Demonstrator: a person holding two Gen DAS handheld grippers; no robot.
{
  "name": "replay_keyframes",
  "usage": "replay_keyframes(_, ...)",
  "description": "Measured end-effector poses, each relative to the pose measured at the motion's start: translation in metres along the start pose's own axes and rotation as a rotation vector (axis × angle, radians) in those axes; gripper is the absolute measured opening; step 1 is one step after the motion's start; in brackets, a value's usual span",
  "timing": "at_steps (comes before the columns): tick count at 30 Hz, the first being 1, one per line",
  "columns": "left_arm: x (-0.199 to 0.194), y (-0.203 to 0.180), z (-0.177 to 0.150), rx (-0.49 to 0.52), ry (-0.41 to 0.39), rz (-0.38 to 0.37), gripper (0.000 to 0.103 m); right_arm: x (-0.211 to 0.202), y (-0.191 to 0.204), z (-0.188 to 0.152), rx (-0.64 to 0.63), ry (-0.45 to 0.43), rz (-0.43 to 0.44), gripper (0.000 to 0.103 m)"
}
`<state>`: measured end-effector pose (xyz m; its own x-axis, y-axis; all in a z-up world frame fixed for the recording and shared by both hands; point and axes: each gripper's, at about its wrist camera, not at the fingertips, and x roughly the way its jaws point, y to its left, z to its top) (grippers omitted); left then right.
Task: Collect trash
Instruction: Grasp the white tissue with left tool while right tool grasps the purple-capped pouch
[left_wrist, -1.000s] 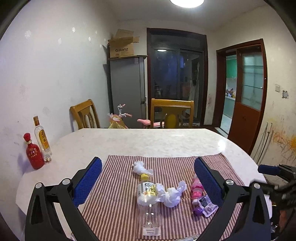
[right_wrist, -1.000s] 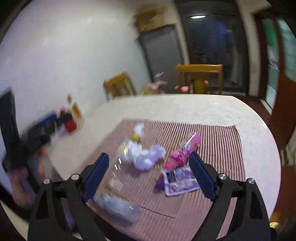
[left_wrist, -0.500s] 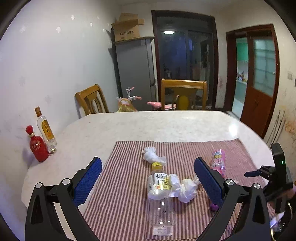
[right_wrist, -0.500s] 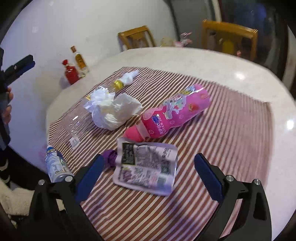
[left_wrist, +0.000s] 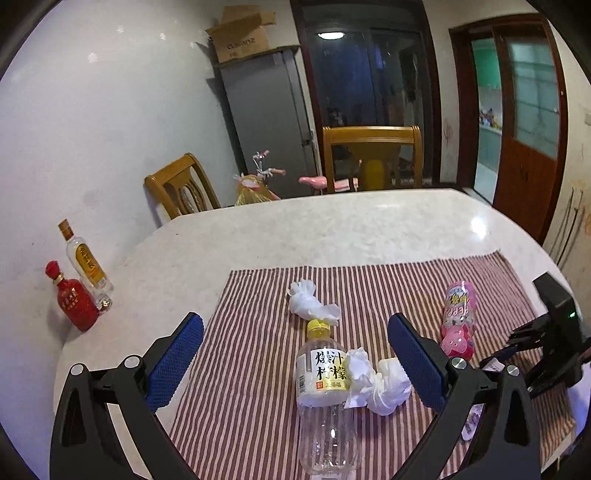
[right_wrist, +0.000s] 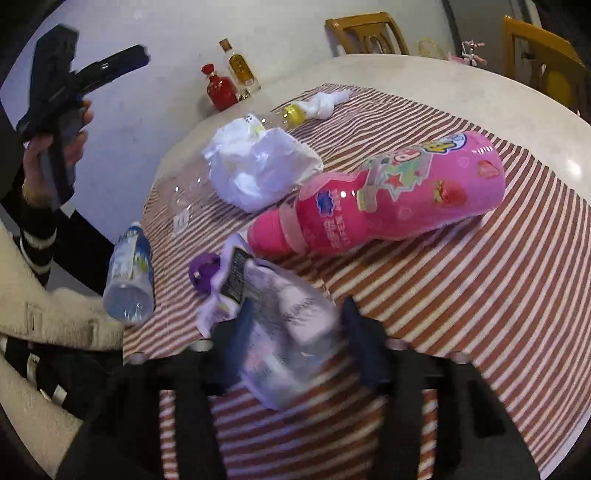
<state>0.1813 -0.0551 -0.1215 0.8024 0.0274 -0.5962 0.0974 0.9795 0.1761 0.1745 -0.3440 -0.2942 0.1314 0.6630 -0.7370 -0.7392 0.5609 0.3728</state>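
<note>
Trash lies on a striped placemat (left_wrist: 258, 369): a clear bottle with a yellow cap (left_wrist: 323, 384), crumpled white tissue (left_wrist: 380, 384), a second tissue (left_wrist: 308, 304) and a pink bottle (left_wrist: 458, 314). My left gripper (left_wrist: 295, 363) is open above the mat, with the clear bottle between its fingers. In the right wrist view my right gripper (right_wrist: 297, 343) has its jaws around a crumpled purple-white pouch (right_wrist: 280, 325), fingers blurred and closing. The pink bottle (right_wrist: 388, 199), tissue (right_wrist: 258, 166) and a small bottle (right_wrist: 129, 280) at the table edge lie beyond.
A red bottle (left_wrist: 72, 297) and a clear liquor bottle (left_wrist: 85, 262) stand at the table's left edge by the wall. Two wooden chairs (left_wrist: 373, 158) stand behind the table. The right gripper's body (left_wrist: 550, 343) shows at the right of the left wrist view.
My right gripper has moved down and forward onto the pouch and its jaws have narrowed around it. The left gripper has tilted down towards the mat and stays open.
</note>
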Motion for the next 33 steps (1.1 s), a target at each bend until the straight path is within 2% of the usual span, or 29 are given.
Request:
replay_keyframes(3,0.008,-0.001,-0.003,0.036,0.017,-0.013,0.097,-0.013,0.006,-0.011,0.032,-0.044,0.030,0.026)
replay_keyframes(6,0.013,-0.005,-0.007,0.091,0.033,-0.020,0.097,-0.026,0.016,-0.022,0.039,-0.079,0.015,0.023)
replay_keyframes(11,0.026,-0.030,-0.023,0.197,0.100,-0.181,0.097,-0.047,0.045,-0.041,0.093,-0.143,-0.029,0.022)
replay_keyframes(13,0.040,-0.051,-0.030,0.267,0.123,-0.208,0.097,-0.056,0.052,-0.043,0.147,-0.192,-0.057,0.022)
replay_keyframes(15,0.057,-0.072,-0.036,0.356,0.148,-0.195,0.097,-0.071,0.061,-0.052,0.196,-0.249,-0.073,0.022)
replay_keyframes(18,0.088,-0.105,-0.052,0.564,0.199,-0.117,0.097,-0.090,0.072,-0.064,0.256,-0.315,-0.098,0.022)
replay_keyframes(21,0.114,-0.124,-0.067,0.722,0.272,-0.085,0.097,-0.105,0.084,-0.074,0.297,-0.377,-0.117,0.022)
replay_keyframes(23,0.118,-0.129,-0.067,0.739,0.293,-0.131,0.088,-0.113,0.088,-0.078,0.319,-0.410,-0.123,0.022)
replay_keyframes(24,0.118,-0.127,-0.061,0.698,0.315,-0.200,0.057,-0.116,0.091,-0.079,0.331,-0.427,-0.130,0.022)
replay_keyframes(25,0.119,-0.124,-0.056,0.648,0.335,-0.245,0.012,-0.118,0.093,-0.078,0.336,-0.438,-0.135,0.022)
replay_keyframes(26,0.122,-0.116,-0.047,0.558,0.347,-0.269,0.005,-0.119,0.094,-0.078,0.339,-0.448,-0.135,0.022)
replay_keyframes(28,0.125,-0.100,-0.039,0.446,0.390,-0.334,0.005,-0.123,0.095,-0.077,0.349,-0.481,-0.124,0.022)
replay_keyframes(33,0.103,-0.071,-0.030,0.321,0.340,-0.410,0.005,-0.117,0.095,-0.069,0.357,-0.494,-0.126,0.020)
